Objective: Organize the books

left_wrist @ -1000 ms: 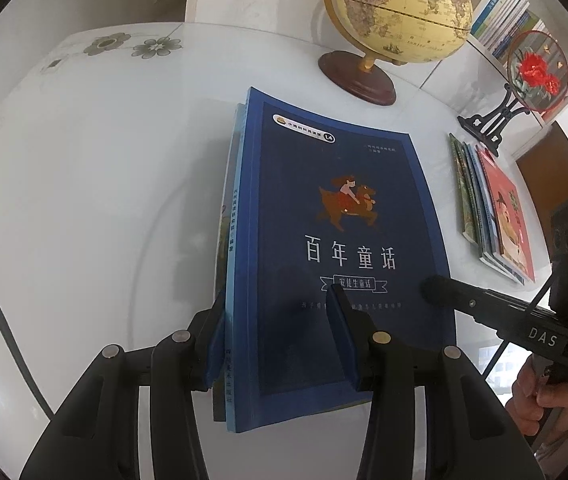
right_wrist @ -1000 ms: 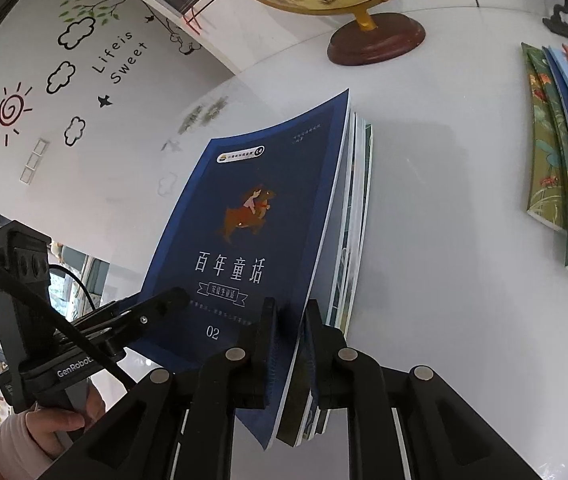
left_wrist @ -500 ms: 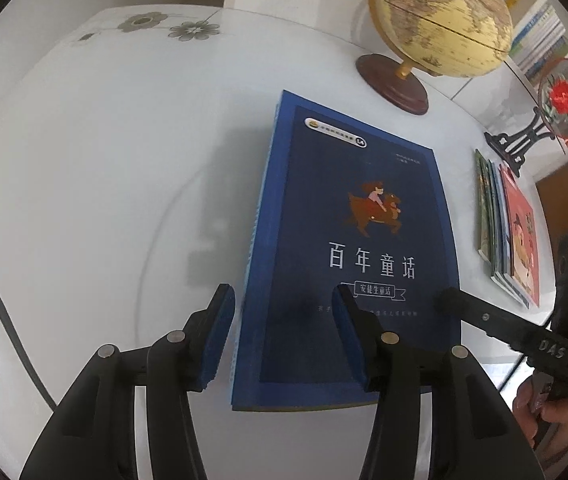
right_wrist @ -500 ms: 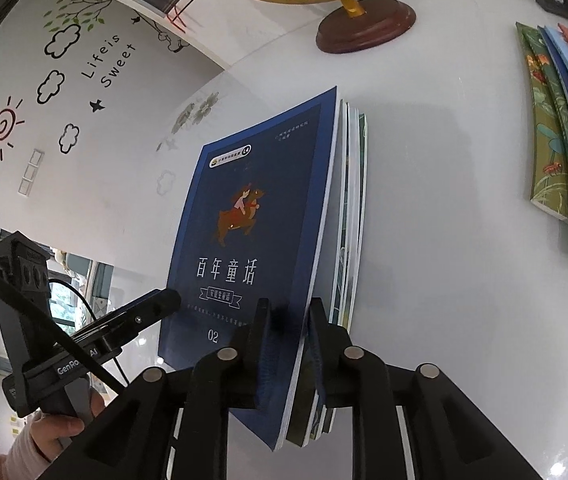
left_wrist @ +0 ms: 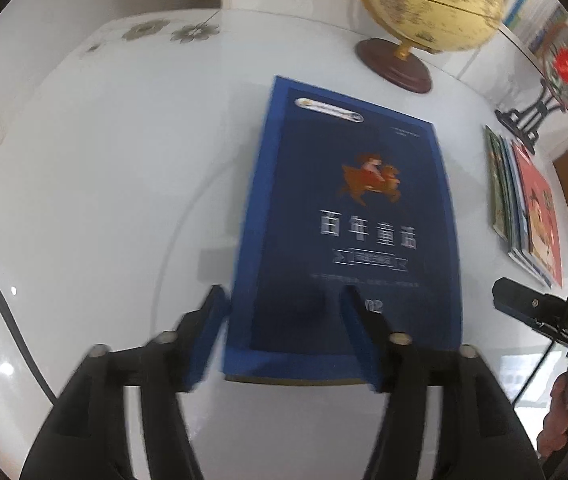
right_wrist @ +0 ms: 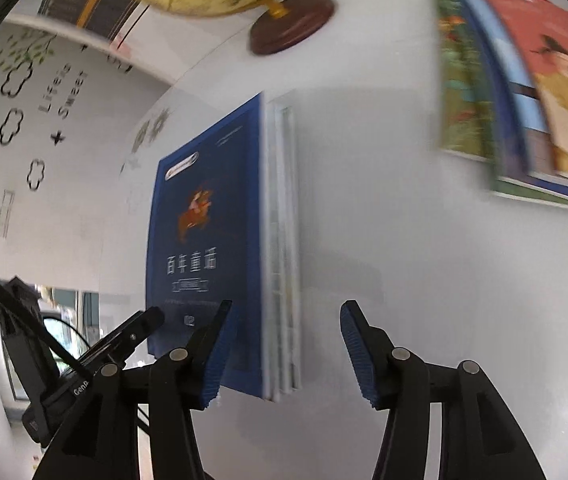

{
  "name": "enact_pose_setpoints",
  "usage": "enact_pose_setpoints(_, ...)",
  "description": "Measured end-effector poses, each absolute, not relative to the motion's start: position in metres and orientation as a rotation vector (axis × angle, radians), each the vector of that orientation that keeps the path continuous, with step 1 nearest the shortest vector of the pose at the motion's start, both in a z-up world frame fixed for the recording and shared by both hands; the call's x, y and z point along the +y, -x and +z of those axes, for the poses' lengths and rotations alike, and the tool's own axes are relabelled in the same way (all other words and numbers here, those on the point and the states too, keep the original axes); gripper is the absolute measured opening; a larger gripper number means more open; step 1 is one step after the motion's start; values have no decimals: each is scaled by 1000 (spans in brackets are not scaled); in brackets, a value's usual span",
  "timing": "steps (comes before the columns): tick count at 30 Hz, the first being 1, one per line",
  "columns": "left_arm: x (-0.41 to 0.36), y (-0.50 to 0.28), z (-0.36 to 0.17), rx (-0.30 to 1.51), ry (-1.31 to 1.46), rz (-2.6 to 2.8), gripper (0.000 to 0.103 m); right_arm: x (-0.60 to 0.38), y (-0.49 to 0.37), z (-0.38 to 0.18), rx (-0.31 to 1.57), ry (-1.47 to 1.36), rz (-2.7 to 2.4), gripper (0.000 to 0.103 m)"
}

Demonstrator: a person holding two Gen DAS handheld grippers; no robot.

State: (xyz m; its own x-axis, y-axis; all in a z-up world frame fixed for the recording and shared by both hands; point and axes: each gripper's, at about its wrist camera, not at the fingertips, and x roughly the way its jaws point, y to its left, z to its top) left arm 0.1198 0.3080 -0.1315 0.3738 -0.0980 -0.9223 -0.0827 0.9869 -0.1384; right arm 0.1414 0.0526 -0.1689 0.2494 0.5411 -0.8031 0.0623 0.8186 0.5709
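A: Starting at our left: the left gripper [left_wrist: 284, 300] has its jaws opening. The near left corner of the blue stack [left_wrist: 347, 232] sits in the gap, one finger off its spine edge and one above the cover, and we see no pad pressing on it. The stack lies flat on the white table [left_wrist: 124, 200], well short of the globe [left_wrist: 427, 0].

B: So we judge this as the release step: one pile squared up and let go.

A: On our right, the right gripper [right_wrist: 284, 344] is opening too. The stack's near page-edge corner [right_wrist: 280, 240] lies between its fingers, clear of both pads as far as the blur lets us tell.

B: Next we probably need both hands to back off the corners without dragging the top cover, then go to the fanned picture books [right_wrist: 523, 92] further right, which are still spread out and want gathering.

A: What does each view add?

B: The left wrist view gives us the whole front cover, the ornament stand [left_wrist: 531, 116] and the other tool's tip [left_wrist: 523, 304]. Only the right wrist view shows the white page edges of several books under the blue cover, plus the wall decals [right_wrist: 24, 128].
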Motion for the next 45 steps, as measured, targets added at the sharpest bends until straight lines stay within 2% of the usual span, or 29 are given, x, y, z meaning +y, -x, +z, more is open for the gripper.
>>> enact_pose_setpoints(4,276,-117,-116,1133,146,-85,68,23,-129,-167,1267,-560,275,54)
enact_pose_setpoints(6,259,-117,-115,1133,134,-121,74,6,-123,-165,1257,-571,247,54)
enact_pose_setpoints(18,138,-106,-134,1220,23,-339,74,-93,-97,-159,1203,-606,95,56)
enact_pose_setpoints(27,92,-111,-142,1248,39,-353,74,-166,-75,-164,1156,-665,30,56)
enact_pose_setpoints(38,48,-182,-128,1198,117,-380,74,-216,-74,-171,1022,-738,55,56)
enact_pose_setpoints(45,8,-217,-138,1215,75,-407,74,-234,-87,-168,943,-718,96,57)
